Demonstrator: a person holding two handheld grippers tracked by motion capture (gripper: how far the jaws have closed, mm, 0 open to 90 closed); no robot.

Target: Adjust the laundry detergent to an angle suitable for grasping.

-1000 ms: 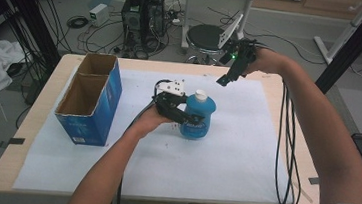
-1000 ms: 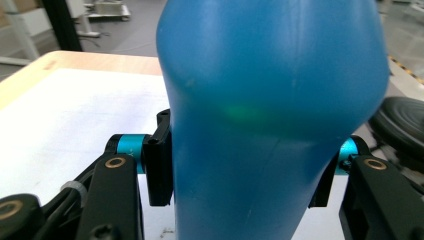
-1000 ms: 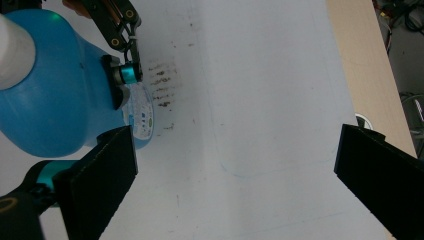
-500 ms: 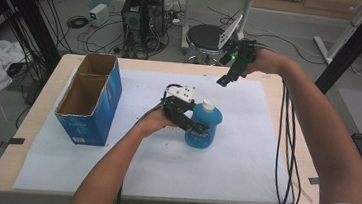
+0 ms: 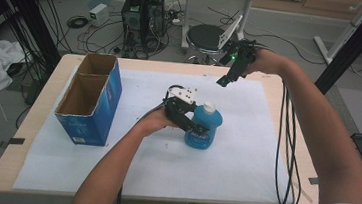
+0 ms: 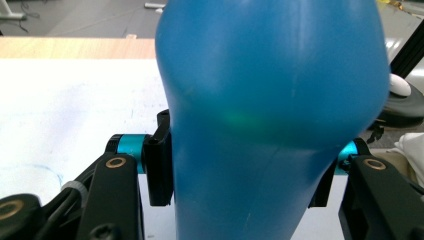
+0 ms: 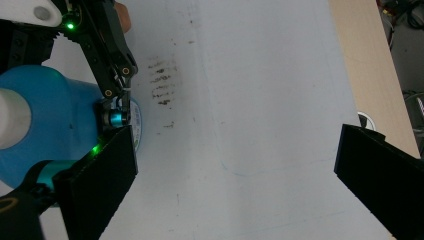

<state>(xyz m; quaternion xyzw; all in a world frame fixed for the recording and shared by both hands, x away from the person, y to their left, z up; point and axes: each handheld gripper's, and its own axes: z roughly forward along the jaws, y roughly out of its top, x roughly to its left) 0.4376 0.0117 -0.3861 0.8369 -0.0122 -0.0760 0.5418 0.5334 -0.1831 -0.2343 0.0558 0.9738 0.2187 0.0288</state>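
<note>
A blue plastic bottle (image 5: 206, 125) with a white cap stands upright near the middle of the white sheet; whether its base rests on the sheet I cannot tell. My left gripper (image 5: 200, 130) is shut on its body from the left side. In the left gripper view the bottle (image 6: 270, 100) bulges between the two pads (image 6: 159, 167). My right gripper (image 5: 224, 80) hangs above the far side of the table, tilted down, jaws wide apart with nothing between them. The right gripper view looks down past my right gripper (image 7: 240, 170) onto the bottle (image 7: 45, 125).
An open blue cardboard box (image 5: 88, 103) stands at the table's left. A white sheet (image 5: 244, 158) covers the wooden table, with dark smudges (image 7: 160, 80) beside the bottle. Cables (image 5: 284, 157) hang along the right side. A stool (image 5: 205, 36) stands beyond the far edge.
The left gripper and the bottle in it have shifted a little to the right and nearer to the person. The right gripper has stayed where it was.
</note>
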